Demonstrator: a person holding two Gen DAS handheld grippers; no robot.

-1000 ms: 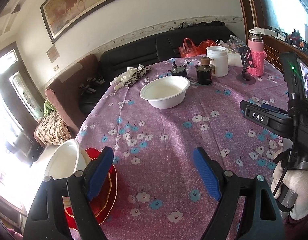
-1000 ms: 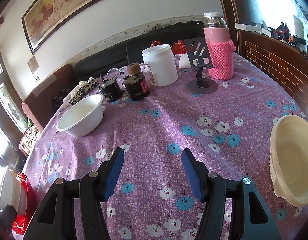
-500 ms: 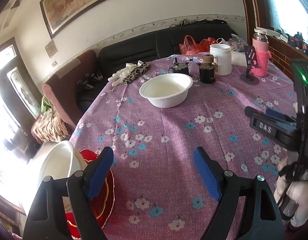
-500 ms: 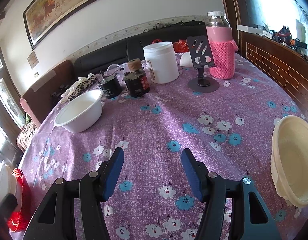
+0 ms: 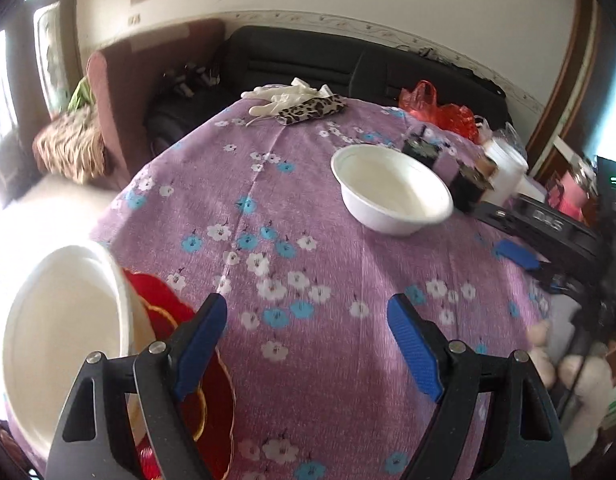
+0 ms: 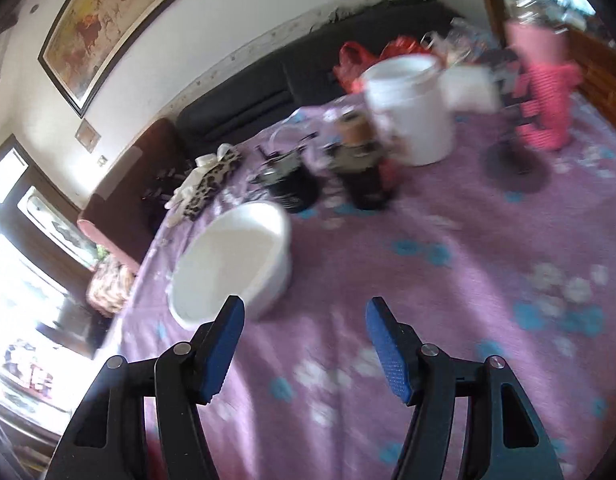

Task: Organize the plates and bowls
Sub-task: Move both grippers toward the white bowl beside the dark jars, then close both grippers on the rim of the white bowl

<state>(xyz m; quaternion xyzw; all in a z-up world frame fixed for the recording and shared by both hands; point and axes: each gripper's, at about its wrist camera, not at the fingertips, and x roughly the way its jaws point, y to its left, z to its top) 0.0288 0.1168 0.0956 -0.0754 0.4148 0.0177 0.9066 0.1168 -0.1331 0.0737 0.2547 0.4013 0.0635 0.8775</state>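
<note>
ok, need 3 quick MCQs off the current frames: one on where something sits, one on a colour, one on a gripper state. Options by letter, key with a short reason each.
1. Where is the white bowl nearest the left gripper?
A. on the red plates at the table edge
B. beside the pink flask
C. on the sofa

2. What colour is the tablecloth?
A. green checked
B. purple with flowers
C. plain white

3. What is between the right gripper fingers?
A. a bowl rim
B. a jar
C. nothing

Key:
1 A, the bowl leans on the red plates at the near left edge.
2 B, purple cloth with white and blue flowers.
3 C, its jaws are opening over bare cloth; the other white bowl lies just beyond the left finger.
</note>
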